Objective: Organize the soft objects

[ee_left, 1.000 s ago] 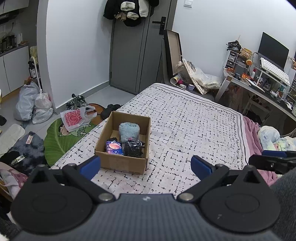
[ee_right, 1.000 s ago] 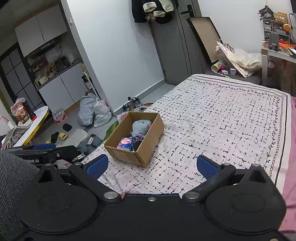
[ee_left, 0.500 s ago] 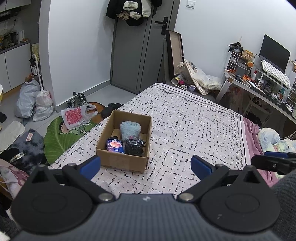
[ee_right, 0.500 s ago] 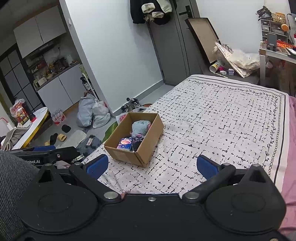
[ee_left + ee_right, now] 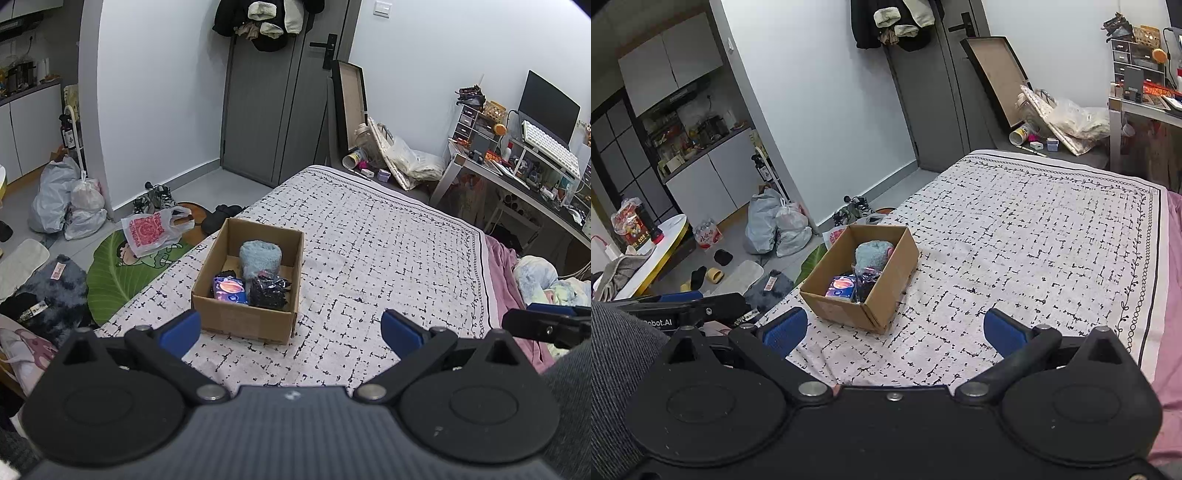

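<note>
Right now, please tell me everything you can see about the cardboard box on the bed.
The cardboard box is plain brown, rectangular and open at the top, with no lid or flaps in view. It rests flat on the patterned bedspread, near the bed's edge. Inside lie a rolled pale-blue towel at the far end, and a purple packet beside a crinkled black bag at the near end. Neither gripper touches it.

The bedspread [image 5: 369,258] lies bare right of and beyond the cardboard box [image 5: 243,317], whose open top gives access from above; its walls block sideways entry.
</note>
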`<state>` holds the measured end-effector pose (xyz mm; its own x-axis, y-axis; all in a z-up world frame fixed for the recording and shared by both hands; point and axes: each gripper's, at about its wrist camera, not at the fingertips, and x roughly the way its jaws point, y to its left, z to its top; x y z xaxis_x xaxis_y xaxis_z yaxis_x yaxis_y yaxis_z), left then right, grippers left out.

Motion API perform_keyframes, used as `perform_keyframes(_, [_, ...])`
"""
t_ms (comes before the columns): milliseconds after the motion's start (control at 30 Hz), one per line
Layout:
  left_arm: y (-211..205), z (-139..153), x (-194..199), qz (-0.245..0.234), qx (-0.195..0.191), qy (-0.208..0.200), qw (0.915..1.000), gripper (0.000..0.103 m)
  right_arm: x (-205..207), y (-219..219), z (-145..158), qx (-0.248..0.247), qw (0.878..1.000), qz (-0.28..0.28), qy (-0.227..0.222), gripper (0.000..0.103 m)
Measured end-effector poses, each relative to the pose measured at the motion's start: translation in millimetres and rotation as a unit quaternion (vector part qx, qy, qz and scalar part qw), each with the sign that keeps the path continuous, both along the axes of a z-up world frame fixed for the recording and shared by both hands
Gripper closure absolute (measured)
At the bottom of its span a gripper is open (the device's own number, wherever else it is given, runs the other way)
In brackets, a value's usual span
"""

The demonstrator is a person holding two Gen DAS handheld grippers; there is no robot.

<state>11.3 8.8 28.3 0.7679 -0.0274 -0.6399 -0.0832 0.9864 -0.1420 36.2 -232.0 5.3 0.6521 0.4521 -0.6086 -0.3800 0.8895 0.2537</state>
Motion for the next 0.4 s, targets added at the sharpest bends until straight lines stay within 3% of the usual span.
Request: perform_keyframes(400, [0.5, 0.4, -3.0, -0.004, 0.003, -0.011, 0.9999, 0.000, -2.5, 1.2, 1.2, 0.001, 1.000, -0.005, -0.005, 0.000])
